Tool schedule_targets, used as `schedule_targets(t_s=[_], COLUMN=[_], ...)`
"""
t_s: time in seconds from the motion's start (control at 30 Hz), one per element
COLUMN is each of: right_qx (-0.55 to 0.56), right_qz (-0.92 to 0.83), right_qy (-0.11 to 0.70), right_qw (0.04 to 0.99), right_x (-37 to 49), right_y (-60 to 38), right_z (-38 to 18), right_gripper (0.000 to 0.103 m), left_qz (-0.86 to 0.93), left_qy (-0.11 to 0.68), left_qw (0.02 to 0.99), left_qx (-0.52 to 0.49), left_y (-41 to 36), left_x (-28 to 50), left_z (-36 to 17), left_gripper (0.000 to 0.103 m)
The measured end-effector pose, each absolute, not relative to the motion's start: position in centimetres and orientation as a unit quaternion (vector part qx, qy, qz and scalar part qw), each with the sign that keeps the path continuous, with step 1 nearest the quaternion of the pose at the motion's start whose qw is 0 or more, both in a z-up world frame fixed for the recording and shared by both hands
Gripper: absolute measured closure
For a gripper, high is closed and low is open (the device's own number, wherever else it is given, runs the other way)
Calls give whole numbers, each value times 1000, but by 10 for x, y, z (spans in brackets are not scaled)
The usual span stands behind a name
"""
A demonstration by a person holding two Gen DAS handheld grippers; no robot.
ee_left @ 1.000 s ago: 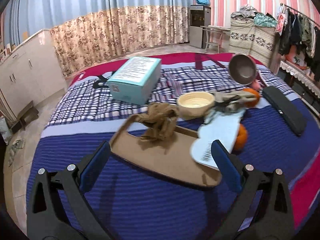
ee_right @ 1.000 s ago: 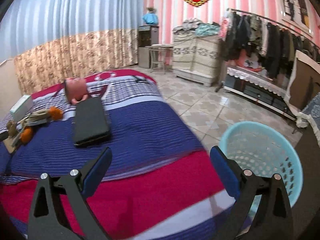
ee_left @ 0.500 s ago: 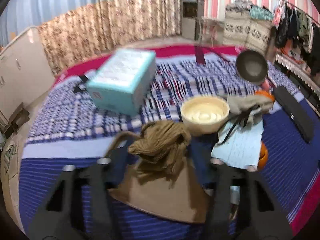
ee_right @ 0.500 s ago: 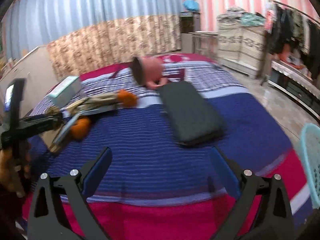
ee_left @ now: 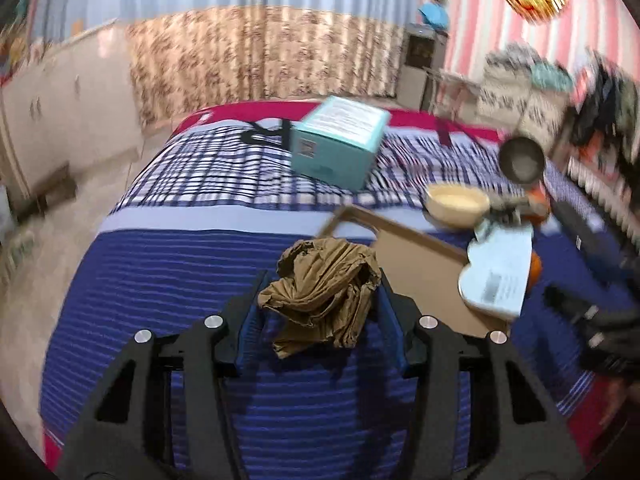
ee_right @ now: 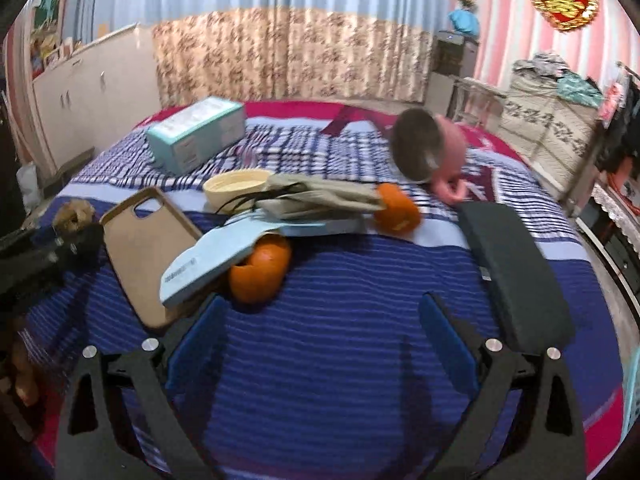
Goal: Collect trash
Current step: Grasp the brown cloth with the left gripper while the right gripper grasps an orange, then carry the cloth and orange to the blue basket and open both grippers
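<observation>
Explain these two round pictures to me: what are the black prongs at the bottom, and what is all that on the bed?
No robot here: a person holds a two-finger grabbing tool in each hand, and a wide-angle camera on each tool looks out along its fingers. One picture comes from the left tool, the other from the right.

The left gripper is shut on a crumpled brown paper wad, lifted off the bed. The right gripper is open and holds nothing.

On the striped bed lie a tan phone case, a teal box, a cream bowl, two orange peels, a pale blue packet, a pink cup on its side and a long black case.
</observation>
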State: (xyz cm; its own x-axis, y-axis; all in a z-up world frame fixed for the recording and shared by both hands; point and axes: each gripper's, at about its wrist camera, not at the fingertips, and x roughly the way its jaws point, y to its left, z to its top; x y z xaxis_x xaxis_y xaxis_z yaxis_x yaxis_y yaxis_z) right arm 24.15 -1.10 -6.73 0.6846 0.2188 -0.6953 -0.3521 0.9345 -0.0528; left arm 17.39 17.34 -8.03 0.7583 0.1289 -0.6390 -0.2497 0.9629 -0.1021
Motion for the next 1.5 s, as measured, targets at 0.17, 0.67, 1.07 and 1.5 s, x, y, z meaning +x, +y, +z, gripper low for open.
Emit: schedule_targets(t_s=[0.17,0.67,1.07,1.5], right_qx=[-106,-61,-52,36], right_qz=[178,212,134,16], right_qy=[389,370,318,283], right_qw=[898,903,937,958], right_x=[256,228,174,152], right_y=[7,-31,-142,-287], right_z=[-78,-57,-17,-3], right_gripper=[44,80,80,80], left_qz=[106,105,72,-34], left_qy=[344,344,321,304], left_qw=[927,927,942,952], left_qx=[-109,-102,-71,-23], left_y=[178,176,119,-5], left_x=[179,180,170,186], left_z=[-88,-92,-59,-30], left_gripper=[53,53,53,53])
